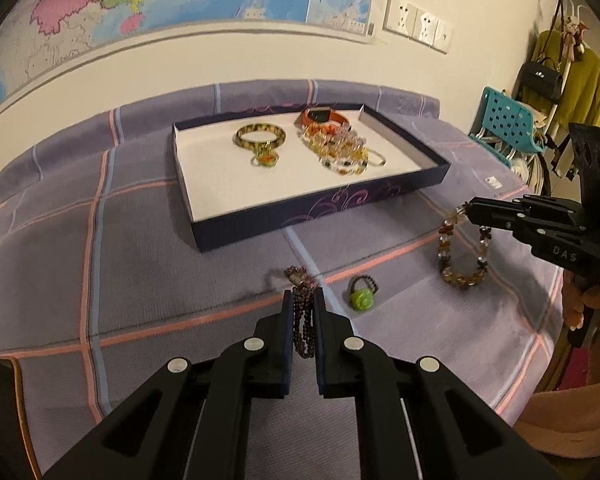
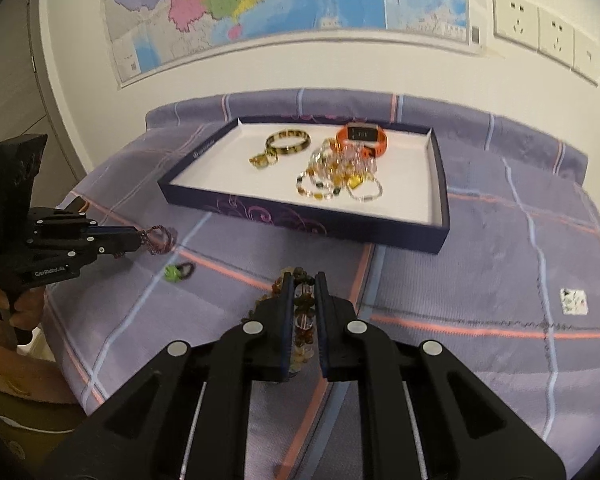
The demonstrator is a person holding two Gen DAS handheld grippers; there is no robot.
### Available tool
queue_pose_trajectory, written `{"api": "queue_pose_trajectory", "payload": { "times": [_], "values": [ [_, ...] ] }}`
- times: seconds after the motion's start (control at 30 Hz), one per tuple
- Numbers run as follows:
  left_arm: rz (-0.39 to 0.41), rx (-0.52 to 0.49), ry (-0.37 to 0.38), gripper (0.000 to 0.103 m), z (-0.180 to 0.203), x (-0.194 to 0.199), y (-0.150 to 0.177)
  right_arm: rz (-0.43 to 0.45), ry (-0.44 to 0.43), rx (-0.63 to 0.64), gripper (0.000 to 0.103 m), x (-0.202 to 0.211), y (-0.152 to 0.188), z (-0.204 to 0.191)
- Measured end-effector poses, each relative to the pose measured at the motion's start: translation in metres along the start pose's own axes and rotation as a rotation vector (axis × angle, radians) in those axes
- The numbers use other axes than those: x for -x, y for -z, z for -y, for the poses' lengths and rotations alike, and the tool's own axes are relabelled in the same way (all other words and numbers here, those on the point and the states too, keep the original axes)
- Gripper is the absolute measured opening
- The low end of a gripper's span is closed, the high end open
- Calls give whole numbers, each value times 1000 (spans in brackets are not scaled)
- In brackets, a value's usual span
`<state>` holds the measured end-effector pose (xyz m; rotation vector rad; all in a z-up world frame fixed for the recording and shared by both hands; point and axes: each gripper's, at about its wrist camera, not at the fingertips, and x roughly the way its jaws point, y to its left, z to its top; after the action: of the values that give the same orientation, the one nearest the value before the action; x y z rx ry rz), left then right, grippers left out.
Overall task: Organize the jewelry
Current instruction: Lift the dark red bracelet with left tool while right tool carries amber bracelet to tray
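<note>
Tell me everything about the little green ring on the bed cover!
The green ring has a bright green, flower-shaped top that looks like plastic or stone, on a dark beaded band. It lies alone on the purple checked cloth, untouched, in front of the tray, between the two bracelets held by the left gripper and right gripper.

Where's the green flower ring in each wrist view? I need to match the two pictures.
Left wrist view: the green flower ring lies on the cloth just right of the left gripper.
Right wrist view: the ring lies lower left, below the left gripper's tip.
Shared landmark: the jewelry tray, beyond the ring in both.
</note>
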<state>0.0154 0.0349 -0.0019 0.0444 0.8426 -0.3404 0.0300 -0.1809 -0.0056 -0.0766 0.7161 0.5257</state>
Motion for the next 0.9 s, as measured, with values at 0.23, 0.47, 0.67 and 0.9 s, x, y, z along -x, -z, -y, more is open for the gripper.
{"api": "queue_pose_trajectory", "payload": {
  "times": [0.23,0.47,0.67,0.9],
  "values": [
    [30,-6,14,7,4,9,-7,37,-17,18,10,9,-11,-7],
    [51,-14,21,7,8,13,-12,65,-28,14,10,13,-20,-8],
    [69,-17,24,7,11,16,-17,79,-35,11,10,16,-23,-9],
    [75,-18,21,7,14,16,-20,91,-38,15,10,19,-28,-10]
  ]
}}
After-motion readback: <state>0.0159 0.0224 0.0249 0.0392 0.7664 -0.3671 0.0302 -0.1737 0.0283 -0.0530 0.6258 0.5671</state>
